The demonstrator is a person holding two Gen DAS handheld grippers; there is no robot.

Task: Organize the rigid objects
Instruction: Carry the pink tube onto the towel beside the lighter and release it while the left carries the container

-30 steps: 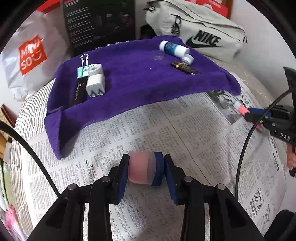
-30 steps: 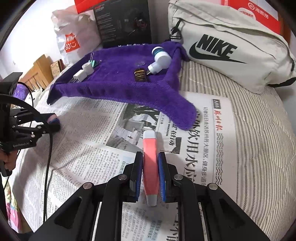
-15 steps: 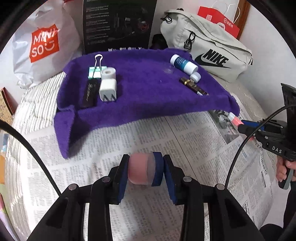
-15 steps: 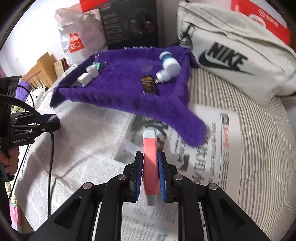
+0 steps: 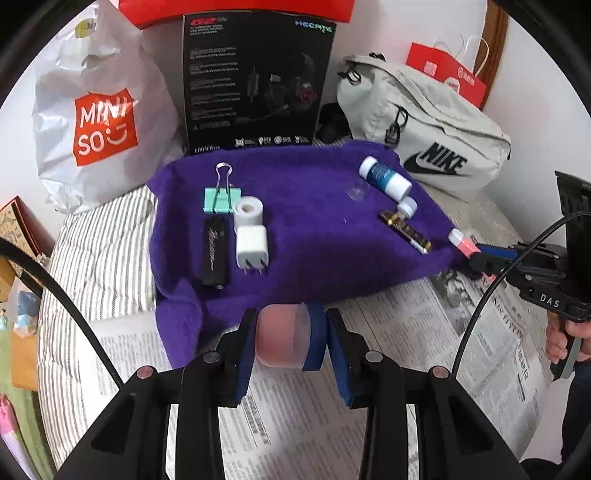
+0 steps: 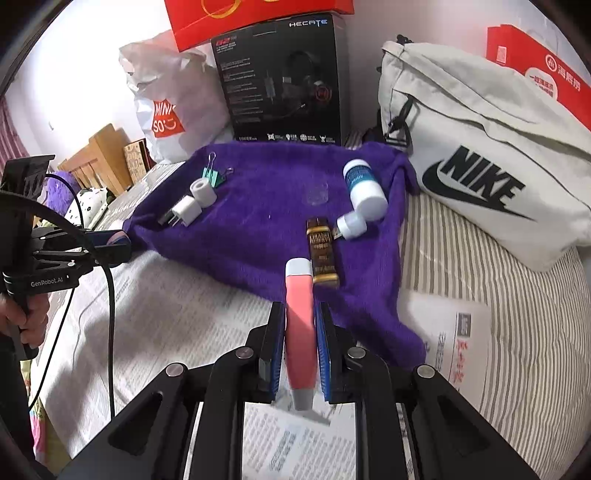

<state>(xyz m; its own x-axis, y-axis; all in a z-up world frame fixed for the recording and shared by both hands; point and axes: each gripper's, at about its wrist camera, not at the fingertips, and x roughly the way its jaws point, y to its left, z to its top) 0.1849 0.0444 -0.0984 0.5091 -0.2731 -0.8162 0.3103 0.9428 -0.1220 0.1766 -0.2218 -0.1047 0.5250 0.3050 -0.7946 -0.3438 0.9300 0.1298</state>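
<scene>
Over the purple towel (image 5: 314, 229), left tongs (image 5: 290, 341) clenching pink jar (image 5: 284, 338), right tongs (image 6: 301, 349) pink tube (image 6: 300, 325).

Your left tongs (image 5: 290, 341) hide the pink item's (image 5: 282, 338) sides & it's blurred. Black lighter (image 6: 162, 218) mostly hidden behind charger (image 6: 186, 210); red box (image 5: 236, 9) cut off up top.

1. The left wrist view looks forward along its gripper's fingers from low over the printed newspaper (image 5: 295, 424), facing the purple fleece towel (image 5: 314, 229) and the wall beyond, close to the towel's near edge.
2. The right wrist view looks the same way from further right, low and close, its fingers reaching over the towel's (image 6: 266, 221) right corner.
3. Both views share the towel, the black headset box (image 5: 255, 81) (image 6: 280, 81) and the grey Nike bag (image 5: 424, 129) (image 6: 480, 155); each also catches the other gripper at its edge.
</scene>
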